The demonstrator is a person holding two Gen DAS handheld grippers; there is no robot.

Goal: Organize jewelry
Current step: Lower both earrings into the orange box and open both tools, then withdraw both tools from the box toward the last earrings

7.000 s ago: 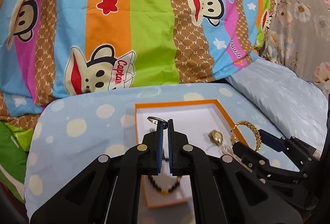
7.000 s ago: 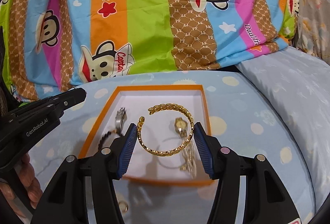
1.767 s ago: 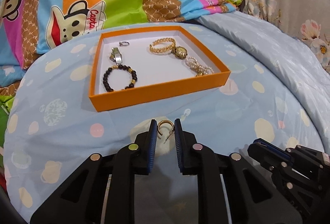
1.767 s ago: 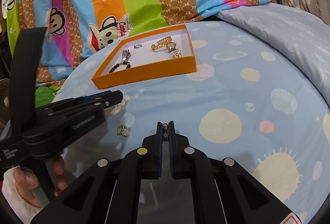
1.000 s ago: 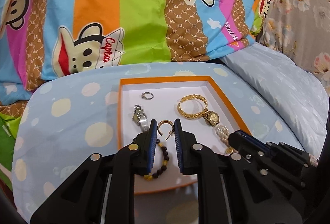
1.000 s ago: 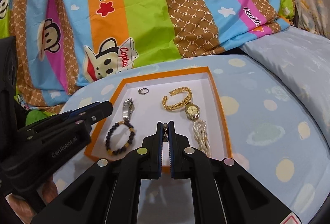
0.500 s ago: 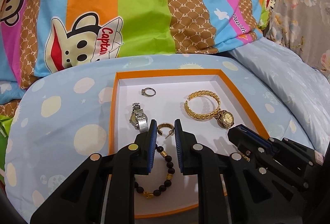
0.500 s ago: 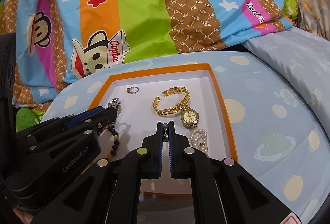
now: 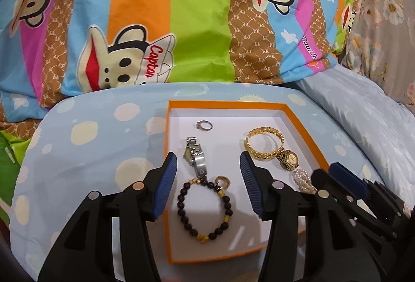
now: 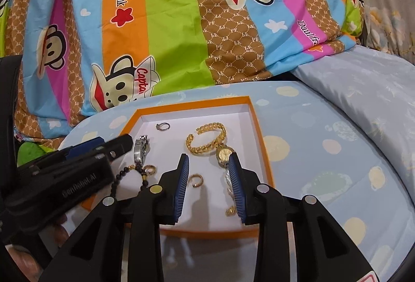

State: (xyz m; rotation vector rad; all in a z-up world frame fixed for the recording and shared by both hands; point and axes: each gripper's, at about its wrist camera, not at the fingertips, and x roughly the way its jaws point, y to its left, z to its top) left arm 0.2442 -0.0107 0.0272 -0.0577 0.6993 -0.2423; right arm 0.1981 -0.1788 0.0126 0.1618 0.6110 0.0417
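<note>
An orange box point(image 9: 225, 105) point(image 10: 192, 103) with a white floor holds a ring point(image 9: 204, 125), a silver watch point(image 9: 194, 157), a gold bangle point(image 9: 264, 143), a gold watch point(image 9: 288, 158), a pearl bracelet point(image 9: 302, 178) and a dark bead bracelet point(image 9: 205, 206). My left gripper point(image 9: 207, 165) point(image 10: 111, 143) hangs over the box, jaws opening. One gold hoop earring point(image 9: 223, 182) point(image 10: 150, 170) lies loose below it beside the beads. My right gripper point(image 10: 208, 165) point(image 9: 328, 170) is also opening. A second hoop earring point(image 10: 196, 180) rests on the floor between its fingers, untouched.
The box sits on a pale blue dotted cushion point(image 9: 90, 152). A striped cartoon quilt point(image 9: 197, 22) rises behind it. A light blue pillow point(image 10: 363, 90) lies at the right. A hand point(image 10: 20, 263) shows at the lower left of the right wrist view.
Both grippers were shut on a gold hoop earring each. Their jaws have spread, and both earrings now lie on the box floor.
</note>
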